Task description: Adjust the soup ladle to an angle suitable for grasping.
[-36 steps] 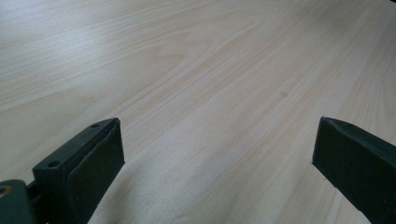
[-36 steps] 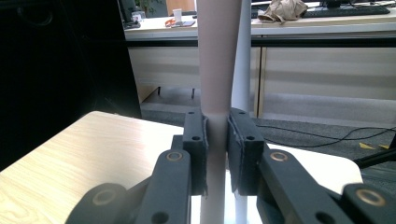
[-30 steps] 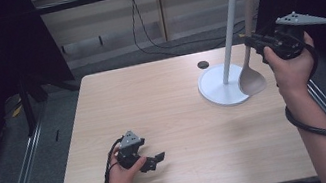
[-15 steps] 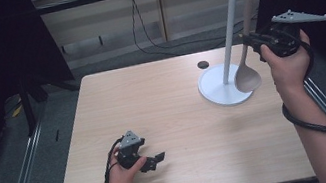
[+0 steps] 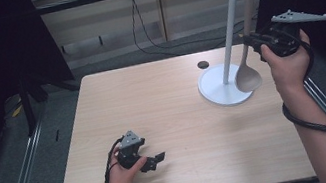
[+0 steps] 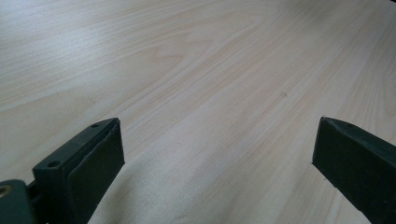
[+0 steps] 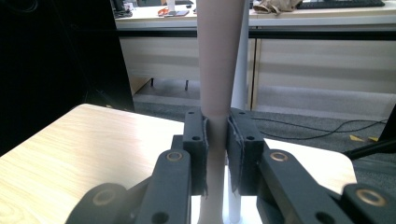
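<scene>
Pinching the spoon [image 5: 250, 63] handle, right tool [image 5: 247, 41] clamped; left tool [image 5: 158, 159] spread, idle on counter [image 5: 168, 105]. Risk: bowl below tool may knock the stand [image 5: 229, 34] just beside, topple it.

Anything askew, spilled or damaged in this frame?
Nothing stands out. The right tongs grip the wooden spoon by its handle, bowl down, beside the white hook stand, which stands upright on the table. The left tongs rest open and hold nothing at the table's near edge.
</scene>
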A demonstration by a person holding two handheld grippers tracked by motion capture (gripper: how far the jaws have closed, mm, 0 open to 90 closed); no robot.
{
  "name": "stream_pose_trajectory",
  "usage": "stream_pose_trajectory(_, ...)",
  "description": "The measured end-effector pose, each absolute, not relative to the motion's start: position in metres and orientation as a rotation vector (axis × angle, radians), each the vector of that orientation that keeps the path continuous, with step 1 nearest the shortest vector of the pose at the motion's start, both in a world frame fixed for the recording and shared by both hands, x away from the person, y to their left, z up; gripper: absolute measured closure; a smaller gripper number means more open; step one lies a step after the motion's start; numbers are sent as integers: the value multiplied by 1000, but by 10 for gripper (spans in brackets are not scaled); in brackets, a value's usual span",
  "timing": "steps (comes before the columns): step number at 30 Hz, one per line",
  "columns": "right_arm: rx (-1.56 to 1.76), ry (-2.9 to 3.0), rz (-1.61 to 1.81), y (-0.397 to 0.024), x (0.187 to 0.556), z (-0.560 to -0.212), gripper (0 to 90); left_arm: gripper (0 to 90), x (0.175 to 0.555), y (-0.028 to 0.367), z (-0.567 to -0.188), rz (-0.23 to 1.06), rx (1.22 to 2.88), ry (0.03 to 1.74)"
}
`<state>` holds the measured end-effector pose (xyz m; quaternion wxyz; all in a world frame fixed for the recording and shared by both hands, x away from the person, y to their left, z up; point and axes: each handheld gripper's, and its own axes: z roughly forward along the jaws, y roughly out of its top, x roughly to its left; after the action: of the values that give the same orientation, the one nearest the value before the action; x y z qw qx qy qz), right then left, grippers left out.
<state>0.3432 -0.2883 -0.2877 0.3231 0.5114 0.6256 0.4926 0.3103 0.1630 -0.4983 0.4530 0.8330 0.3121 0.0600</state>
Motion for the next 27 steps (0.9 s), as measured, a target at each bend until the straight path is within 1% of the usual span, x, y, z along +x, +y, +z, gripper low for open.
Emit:
stream_pose_trajectory(8,1344,1654,1267,-287,347,-284,797,19,310,163,-498,146,2055,769)
stream_pose_trajectory(27,1361,1653,1257,-286,362,-290,797,19,311,164,-498,147,2055,772)
